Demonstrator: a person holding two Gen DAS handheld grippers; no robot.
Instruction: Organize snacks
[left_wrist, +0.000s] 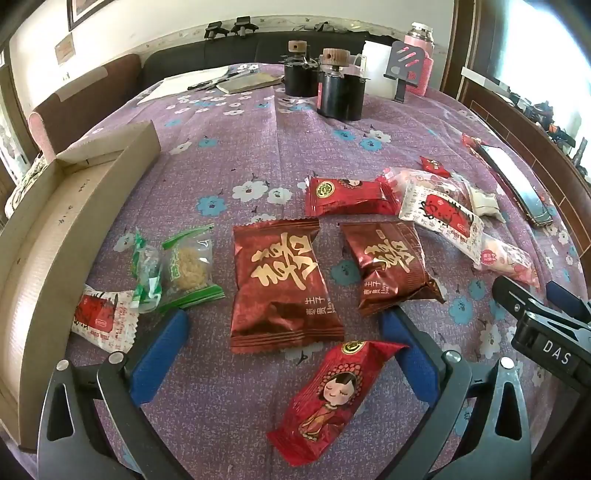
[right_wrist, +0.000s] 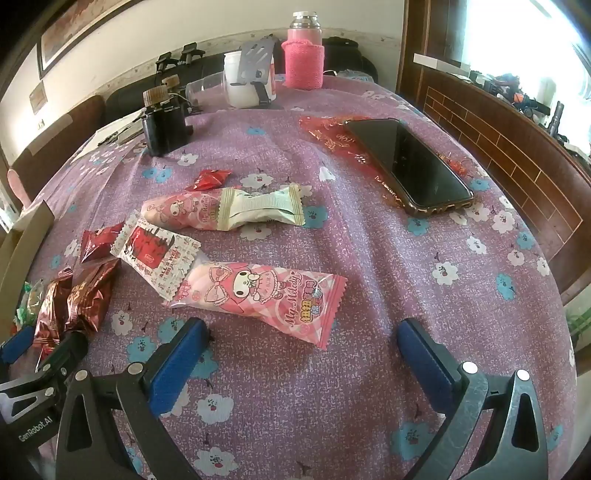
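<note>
Foil snack packets lie loose on the surface beside the cardboard box (left_wrist: 74, 206), none in it. My left claw (left_wrist: 284, 354) gapes empty over the red doll packet (left_wrist: 332, 402); my right claw (right_wrist: 301, 354) gapes near the pink My Melody bar (right_wrist: 258, 299). Slick wrappers may slip or crush, and overlapping packets may drag along.

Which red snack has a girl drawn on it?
The bright red packet nearest the left claw; the two dark red bags show only gold writing.
</note>
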